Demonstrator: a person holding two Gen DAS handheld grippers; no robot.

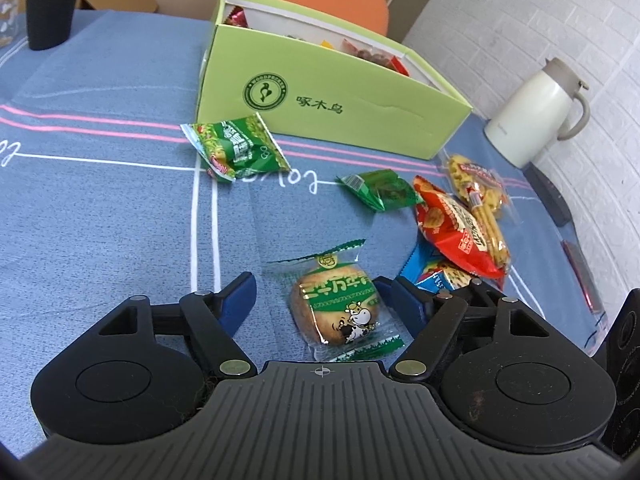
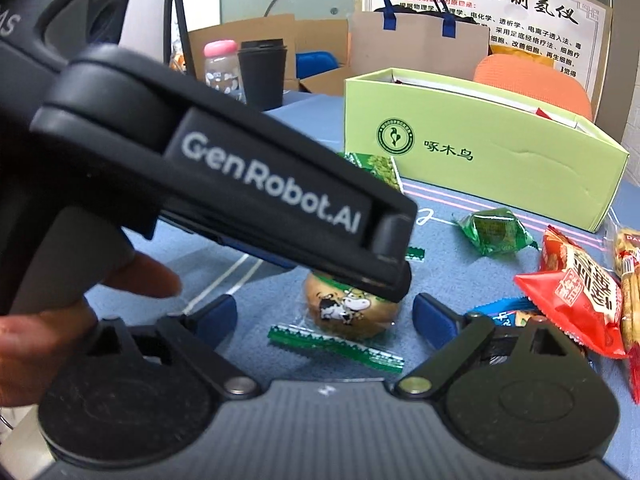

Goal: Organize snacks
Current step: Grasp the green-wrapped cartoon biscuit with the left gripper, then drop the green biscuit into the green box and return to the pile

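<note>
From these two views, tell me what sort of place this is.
Probably an office or meeting room: a poster of printed Chinese text, cardboard boxes and an orange chair behind a cloth-covered table.

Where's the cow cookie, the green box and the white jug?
cow cookie [image 1: 340, 312], left wrist view, on its wrapped round middle
green box [image 1: 332, 100], left wrist view, on its front wall
white jug [image 1: 532, 120], left wrist view, on its body

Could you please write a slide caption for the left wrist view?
Open left gripper straddles a wrapped cake on the tablecloth before the green box.
</note>
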